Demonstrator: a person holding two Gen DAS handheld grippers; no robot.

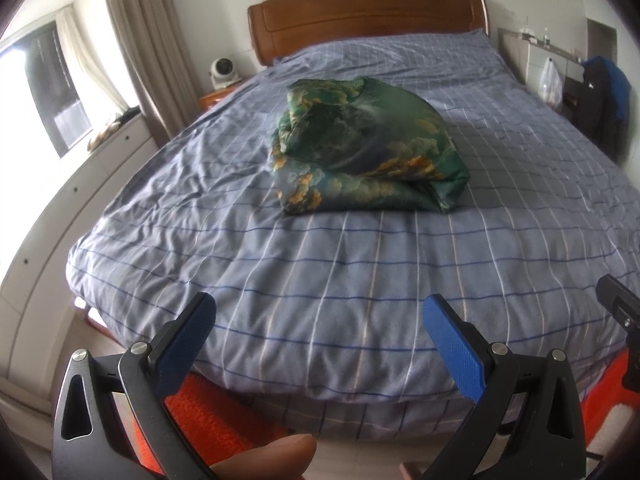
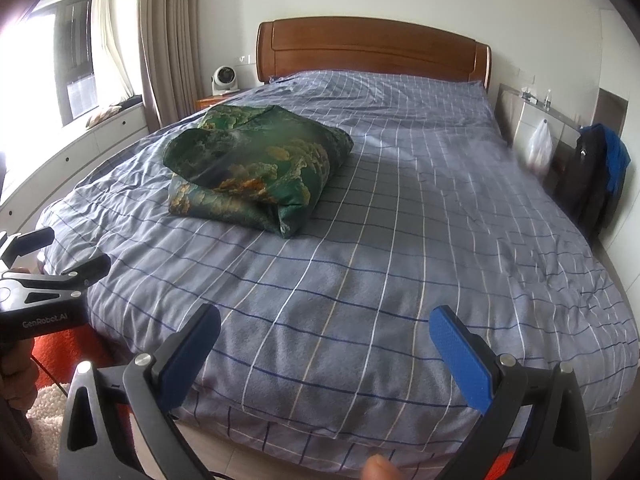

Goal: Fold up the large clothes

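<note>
Garment (image 1: 366,146), green with gold print, lies bundled in loose folds on the bed (image 1: 320,288), toward its middle. Left gripper (image 1: 320,322) and right gripper (image 2: 325,334) hover at the foot, jaws spread, empty.

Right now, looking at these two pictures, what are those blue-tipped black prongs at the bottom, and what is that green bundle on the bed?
No robot here: a person holds a hand-held gripper in each hand, each carrying a wide-angle camera. One picture looks along the left hand-held gripper, the other along the right hand-held gripper. Both stand open and hold nothing. The green patterned garment lies loosely folded on the checked blue bed cover, untouched. A wooden headboard stands behind.
</note>
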